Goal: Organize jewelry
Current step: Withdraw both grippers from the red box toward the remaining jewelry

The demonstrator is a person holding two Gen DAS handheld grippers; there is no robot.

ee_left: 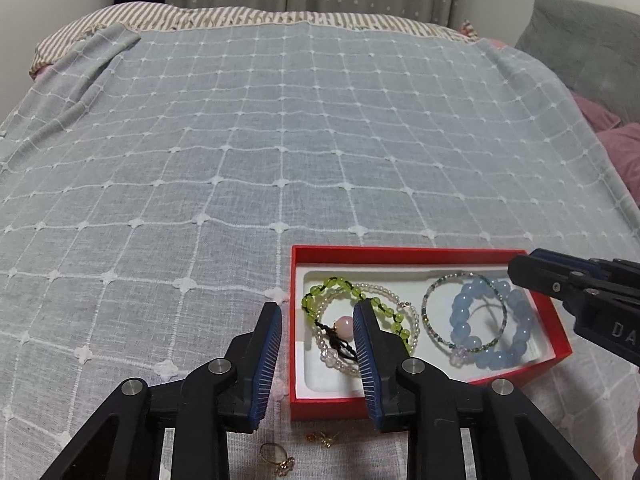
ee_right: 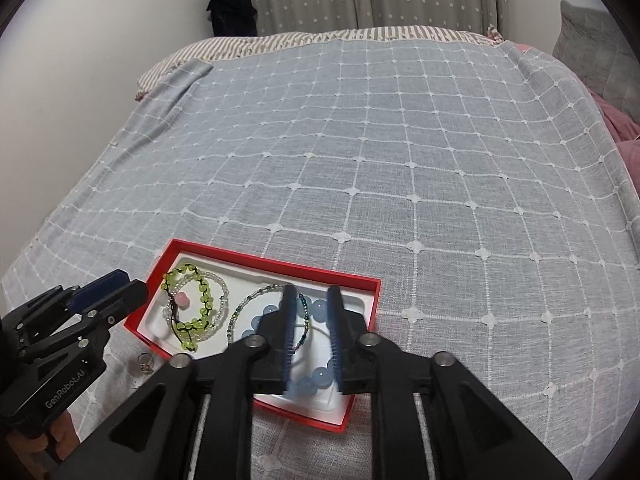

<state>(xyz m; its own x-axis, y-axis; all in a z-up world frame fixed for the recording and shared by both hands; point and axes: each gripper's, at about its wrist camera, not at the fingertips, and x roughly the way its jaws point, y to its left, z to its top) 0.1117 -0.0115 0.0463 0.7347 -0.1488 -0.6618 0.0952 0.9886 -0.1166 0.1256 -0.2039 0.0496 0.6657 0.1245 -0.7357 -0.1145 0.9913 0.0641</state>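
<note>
A red box (ee_left: 416, 254) (ee_right: 360, 278) with a white liner lies on the bed. On its left lie a green bead bracelet (ee_left: 320, 292) (ee_right: 188, 272), a clear bead bracelet (ee_left: 414, 320) and a pink bead on black cord (ee_left: 345, 326) (ee_right: 182, 299). On its right lie a blue bead bracelet (ee_left: 460, 312) (ee_right: 316, 376) and a thin wire bracelet (ee_left: 430, 300) (ee_right: 248, 300). My left gripper (ee_left: 318, 312) (ee_right: 116, 286) is open and empty over the box's left edge. My right gripper (ee_right: 312, 296) (ee_left: 520, 268) is open and empty above the blue bracelet.
A gold ring with a flower (ee_left: 278, 458) (ee_right: 146, 362) and a small gold piece (ee_left: 322, 438) lie on the grey checked bedspread (ee_left: 280, 140) in front of the box. Grey and pink pillows (ee_left: 592, 52) lie at the right.
</note>
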